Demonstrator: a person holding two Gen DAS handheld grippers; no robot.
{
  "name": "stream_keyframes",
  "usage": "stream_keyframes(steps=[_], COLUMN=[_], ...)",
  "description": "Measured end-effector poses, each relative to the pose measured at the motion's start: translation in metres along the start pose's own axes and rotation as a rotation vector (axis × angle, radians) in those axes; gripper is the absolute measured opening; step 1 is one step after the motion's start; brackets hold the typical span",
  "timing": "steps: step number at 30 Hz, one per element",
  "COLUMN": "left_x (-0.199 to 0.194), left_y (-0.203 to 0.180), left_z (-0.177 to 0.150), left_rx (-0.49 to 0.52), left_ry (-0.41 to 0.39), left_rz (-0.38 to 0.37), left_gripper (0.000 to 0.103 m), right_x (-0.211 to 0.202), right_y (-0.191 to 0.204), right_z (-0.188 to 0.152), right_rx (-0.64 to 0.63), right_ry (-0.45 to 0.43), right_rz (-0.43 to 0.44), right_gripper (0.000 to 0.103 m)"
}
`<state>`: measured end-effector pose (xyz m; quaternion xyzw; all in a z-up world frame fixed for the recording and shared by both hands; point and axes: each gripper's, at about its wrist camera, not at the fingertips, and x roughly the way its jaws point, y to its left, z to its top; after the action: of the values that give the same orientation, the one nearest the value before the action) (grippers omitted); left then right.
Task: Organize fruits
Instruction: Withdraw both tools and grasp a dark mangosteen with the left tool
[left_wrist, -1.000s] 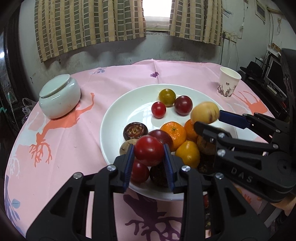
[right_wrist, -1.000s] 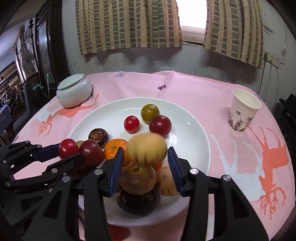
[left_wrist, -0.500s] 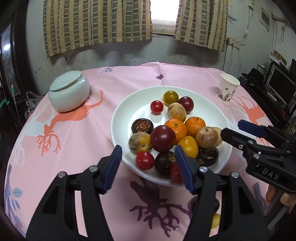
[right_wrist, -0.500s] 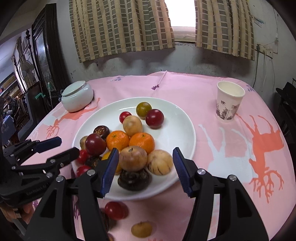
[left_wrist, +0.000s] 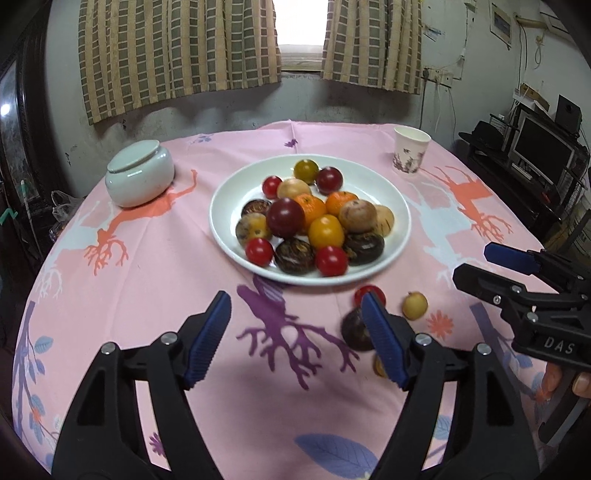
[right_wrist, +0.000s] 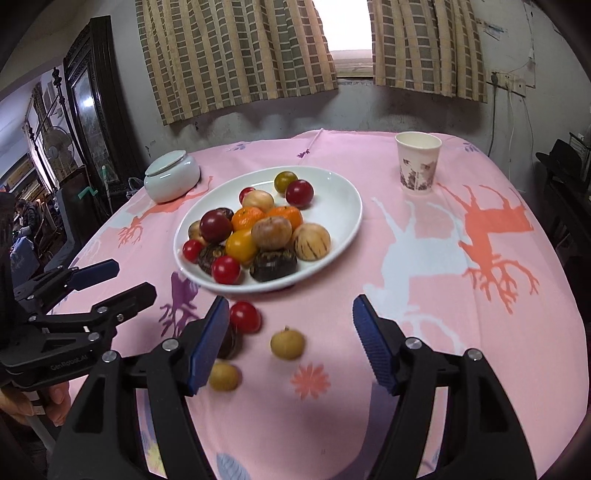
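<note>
A white plate (left_wrist: 400, 218) (right_wrist: 343, 199) in the middle of the pink tablecloth holds several fruits: red tomatoes, oranges, dark mangosteens, yellow and tan fruits. On the cloth in front of the plate lie a red tomato (right_wrist: 244, 316) (left_wrist: 365, 292), a dark fruit (left_wrist: 354, 330) (right_wrist: 229, 343) and two small tan fruits (right_wrist: 287, 343) (right_wrist: 223, 376) (left_wrist: 414, 305). My left gripper (left_wrist: 295, 338) is open and empty, near the plate's front rim. My right gripper (right_wrist: 290, 339) is open and empty above the loose fruits.
A pale lidded ceramic jar (left_wrist: 139, 173) (right_wrist: 171, 176) stands at the back left. A paper cup (left_wrist: 410, 156) (right_wrist: 417, 162) stands at the back right. The right gripper's body shows in the left view (left_wrist: 535, 295), the left gripper's in the right view (right_wrist: 74, 306).
Both grippers opened, released a red tomato and a yellow-tan fruit onto the plate, then pulled back toward the table's front. The loose fruits on the cloth came into view.
</note>
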<state>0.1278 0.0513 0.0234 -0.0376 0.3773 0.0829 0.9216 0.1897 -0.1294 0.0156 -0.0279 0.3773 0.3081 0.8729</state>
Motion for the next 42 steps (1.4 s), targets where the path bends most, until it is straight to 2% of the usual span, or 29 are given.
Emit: stream_keyframes(steps=[7,11,14,19,23,37,38,39,41,42], left_x=[0.003,0.009,0.017,0.031,0.041,0.064,0.066,0.068,0.072,0.074], left_y=[-0.011,-0.017,-0.022,-0.037,-0.053,-0.058,-0.058,-0.058,-0.060,-0.060], left_z=[-0.021,-0.030,-0.035,-0.029,-0.025,-0.020,-0.020,-0.020,-0.021,-0.022], left_rx=[0.003,0.008,0.012,0.028,0.071,0.074,0.070,0.066,0.067,0.065], left_ry=[0.046,0.073,0.094,0.117,0.125,0.138,0.142,0.141,0.149,0.152], left_rz=[-0.015,-0.009,0.001,-0.002,0.010,0.033,0.027,0.015,-0.008,-0.020], left_gripper=[0.077,0.079,0.079,0.079,0.079,0.079,0.076,0.066,0.052,0.052], right_x=[-0.008,-0.005,0.002,0.008,0.001,0.002,0.001,0.000,0.000,0.000], right_y=[-0.006,-0.016,-0.021,-0.031,-0.031,-0.032,-0.032,-0.033,-0.034,-0.034], right_z=[-0.031,-0.038,-0.041,-0.043,-0.041,-0.041,-0.041,-0.041,-0.041,-0.041], right_rx=[0.037,0.072,0.088,0.169,0.146,0.149,0.150,0.151,0.150,0.152], right_ry=[0.030,0.031,0.068,0.101,0.064,0.066,0.062,0.060,0.057,0.056], right_rz=[0.023,0.046,0.069,0.134,0.075,0.063,0.061,0.058,0.049,0.048], right_gripper=[0.070,0.070,0.070,0.070,0.070,0.070,0.070,0.070,0.070,0.070])
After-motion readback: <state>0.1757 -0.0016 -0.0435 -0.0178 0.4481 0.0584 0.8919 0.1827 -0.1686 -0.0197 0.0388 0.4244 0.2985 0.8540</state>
